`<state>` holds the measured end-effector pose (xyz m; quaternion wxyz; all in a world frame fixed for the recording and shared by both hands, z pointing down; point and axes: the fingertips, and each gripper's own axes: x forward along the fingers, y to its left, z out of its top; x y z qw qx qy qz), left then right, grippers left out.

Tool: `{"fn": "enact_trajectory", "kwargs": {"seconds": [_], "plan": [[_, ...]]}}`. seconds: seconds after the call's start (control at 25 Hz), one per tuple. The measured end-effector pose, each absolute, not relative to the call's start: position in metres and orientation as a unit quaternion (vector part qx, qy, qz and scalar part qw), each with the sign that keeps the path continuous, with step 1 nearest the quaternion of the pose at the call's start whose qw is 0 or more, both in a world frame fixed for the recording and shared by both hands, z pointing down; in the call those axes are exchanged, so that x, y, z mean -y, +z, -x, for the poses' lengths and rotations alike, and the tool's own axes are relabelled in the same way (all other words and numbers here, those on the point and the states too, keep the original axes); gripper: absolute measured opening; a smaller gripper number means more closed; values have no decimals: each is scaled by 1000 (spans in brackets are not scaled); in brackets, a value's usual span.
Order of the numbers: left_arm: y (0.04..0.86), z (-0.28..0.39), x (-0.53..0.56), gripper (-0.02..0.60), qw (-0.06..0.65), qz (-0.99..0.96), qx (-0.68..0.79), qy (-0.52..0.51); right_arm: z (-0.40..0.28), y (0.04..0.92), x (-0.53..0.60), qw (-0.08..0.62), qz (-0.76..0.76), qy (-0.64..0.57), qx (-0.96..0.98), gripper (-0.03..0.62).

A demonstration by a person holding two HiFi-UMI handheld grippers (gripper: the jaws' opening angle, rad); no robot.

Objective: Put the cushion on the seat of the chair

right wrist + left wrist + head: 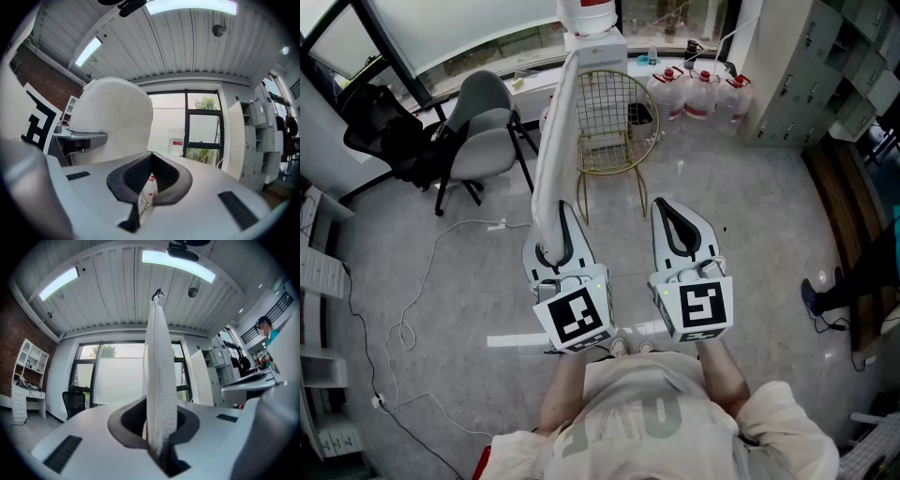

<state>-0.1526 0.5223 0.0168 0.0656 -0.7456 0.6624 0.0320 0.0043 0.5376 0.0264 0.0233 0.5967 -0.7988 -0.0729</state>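
Two office chairs, one grey (483, 131) and one black (380, 127), stand at the left near the window (441, 28). Between them and me, a thin cable (431, 272) lies in loops over the floor (750, 216). Several water jugs (701, 94) are grouped behind the gold wire chair (614, 117), and grey lockers (802, 66) fill the right corner. At the right edge I see a person's shoe (811, 295). My left gripper (567, 211) has its jaws pinching the lower edge of the white cushion (558, 141). The cushion stands upright, edge-on, in the air and it covers the left side of the wire chair in the head view, so it is not on the seat. My right gripper (666, 206) is just beside the left one. Its jaws are pressed nearly together with only a thin slit, and nothing is between them. The floor is smooth grey, and the ceiling has white panels with long lamps.
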Motion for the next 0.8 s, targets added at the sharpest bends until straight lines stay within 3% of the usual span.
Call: {"fn": "enact_trajectory", "kwargs": {"seconds": [0.8], "plan": [[55, 176, -499, 54, 19, 766, -642, 30, 2, 54, -541, 9, -616, -28, 787, 17]]}}
